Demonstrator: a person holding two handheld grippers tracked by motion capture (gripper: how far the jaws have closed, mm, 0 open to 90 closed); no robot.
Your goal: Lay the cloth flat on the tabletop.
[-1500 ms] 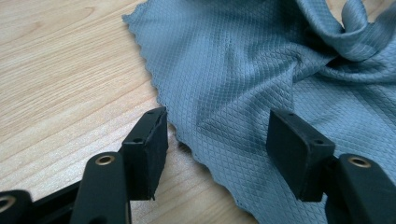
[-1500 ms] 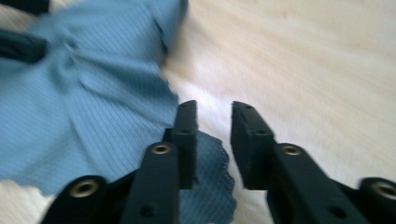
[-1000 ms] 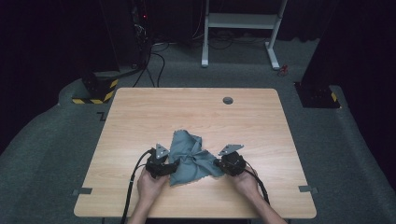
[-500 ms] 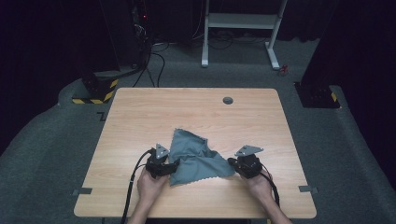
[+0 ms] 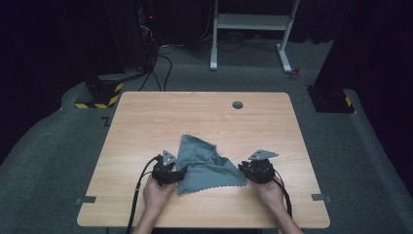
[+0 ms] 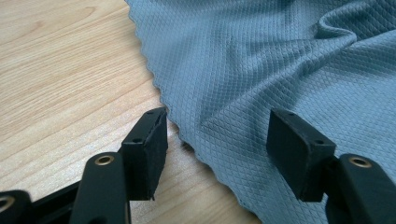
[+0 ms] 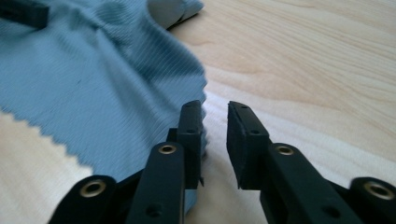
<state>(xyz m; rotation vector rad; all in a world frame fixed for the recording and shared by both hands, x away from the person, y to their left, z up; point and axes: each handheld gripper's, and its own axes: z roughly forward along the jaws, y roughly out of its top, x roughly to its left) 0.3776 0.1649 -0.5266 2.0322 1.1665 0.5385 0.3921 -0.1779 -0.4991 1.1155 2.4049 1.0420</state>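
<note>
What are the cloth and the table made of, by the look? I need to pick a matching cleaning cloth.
The cloth looks like a grey-blue woven or knitted microfibre: matt, with a fine diamond-grid texture, a zigzag-cut edge and soft folds. The table looks like light wood or wood-look laminate: pale grain lines and a smooth, faintly shiny surface. Which of the two cannot be told.

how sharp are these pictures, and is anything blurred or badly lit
High view: the wooden table is evenly lit, the room behind it nearly black. Left gripper view: the grey cloth shows a crisp weave, with only the nearest jaw parts soft. Right gripper view: the cloth is smeared and soft, the table washes out pale on the right, and the right gripper stays fairly sharp.
</note>
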